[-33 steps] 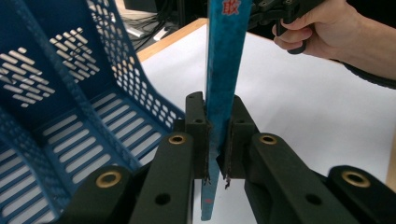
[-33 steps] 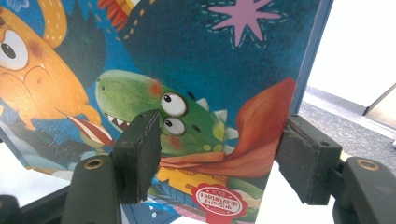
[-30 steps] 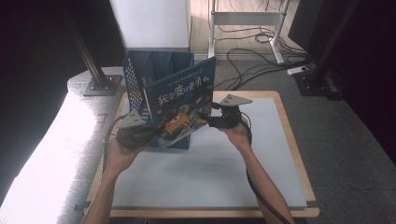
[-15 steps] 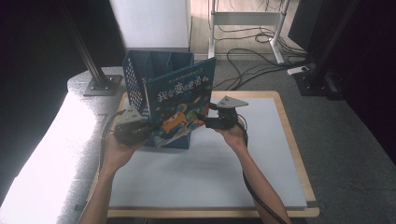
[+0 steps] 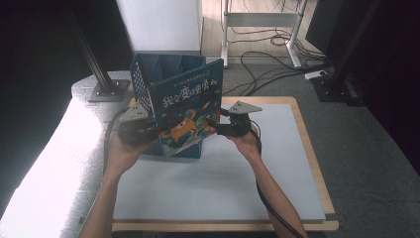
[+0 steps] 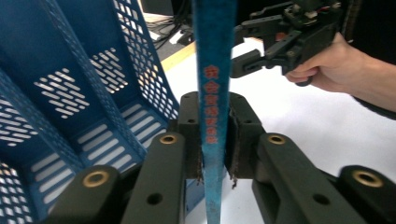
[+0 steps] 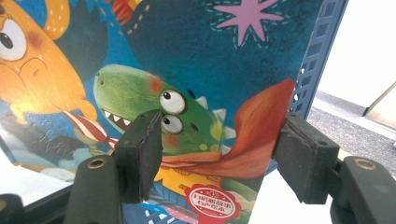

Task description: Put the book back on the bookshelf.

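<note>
Raised slightly, book (image 5: 187, 111) sits clamped in left claw (image 5: 148, 130).

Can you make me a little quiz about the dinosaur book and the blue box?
1. True or false: the left hand-held gripper is shut on the book.
2. What colour is the box? A red, B blue, C yellow.
3. What stands wide in front of the cover, not pressing it?

Key: 1 true. 2 B. 3 the right hand-held gripper.
</note>
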A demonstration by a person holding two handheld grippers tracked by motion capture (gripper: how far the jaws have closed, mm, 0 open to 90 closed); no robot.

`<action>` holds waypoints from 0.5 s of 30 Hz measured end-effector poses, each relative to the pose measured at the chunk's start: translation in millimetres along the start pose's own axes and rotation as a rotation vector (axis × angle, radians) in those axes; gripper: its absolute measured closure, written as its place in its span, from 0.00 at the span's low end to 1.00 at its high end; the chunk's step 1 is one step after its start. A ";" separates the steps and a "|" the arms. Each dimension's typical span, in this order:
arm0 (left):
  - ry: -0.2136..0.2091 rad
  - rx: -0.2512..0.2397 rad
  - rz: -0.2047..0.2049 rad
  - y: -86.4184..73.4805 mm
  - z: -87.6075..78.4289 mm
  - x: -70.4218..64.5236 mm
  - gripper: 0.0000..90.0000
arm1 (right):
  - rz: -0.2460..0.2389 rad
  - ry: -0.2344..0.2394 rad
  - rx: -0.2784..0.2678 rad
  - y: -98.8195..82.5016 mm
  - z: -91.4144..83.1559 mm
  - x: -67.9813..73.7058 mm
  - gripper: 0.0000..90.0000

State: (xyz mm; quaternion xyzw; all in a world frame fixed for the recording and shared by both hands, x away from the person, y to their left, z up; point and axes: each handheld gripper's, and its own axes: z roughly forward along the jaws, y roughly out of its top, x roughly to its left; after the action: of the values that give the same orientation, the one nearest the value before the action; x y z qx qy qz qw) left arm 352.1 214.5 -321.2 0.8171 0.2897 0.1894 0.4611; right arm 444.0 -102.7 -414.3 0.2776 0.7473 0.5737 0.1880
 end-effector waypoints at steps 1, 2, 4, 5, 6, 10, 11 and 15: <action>-0.008 -0.007 0.001 -1.2 -0.7 -1.6 0.89 | 0.002 0.007 -0.003 -0.1 0.8 -0.8 0.38; -0.012 -0.011 0.000 -1.9 -1.3 -2.5 0.90 | 0.006 0.017 -0.002 -0.1 1.6 -1.9 0.38; 0.010 -0.021 0.007 -4.0 -2.3 -7.2 0.91 | 0.009 0.022 -0.003 0.2 3.1 -2.3 0.38; 0.019 -0.021 0.017 -4.8 -3.0 -8.8 0.92 | 0.000 0.006 0.001 0.7 4.0 -0.8 0.38; 0.029 -0.024 0.019 -5.3 -3.4 -9.6 0.92 | -0.012 -0.011 0.006 1.1 4.7 1.1 0.39; 0.056 -0.035 -0.001 -10.5 -6.7 -6.1 0.92 | -0.028 -0.058 -0.008 1.9 5.2 9.6 0.45; 0.067 -0.037 -0.004 -12.3 -7.7 -4.9 0.92 | -0.026 -0.048 -0.012 2.1 5.2 11.4 0.51; 0.091 -0.045 -0.026 -20.3 -11.5 0.1 0.92 | -0.043 -0.016 0.002 3.3 11.6 19.8 0.63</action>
State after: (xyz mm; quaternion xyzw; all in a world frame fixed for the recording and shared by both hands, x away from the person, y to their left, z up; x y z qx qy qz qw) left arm 339.5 230.2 -333.0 0.7933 0.3165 0.2269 0.4680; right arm 436.3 -80.9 -413.6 0.2665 0.7521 0.5665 0.2061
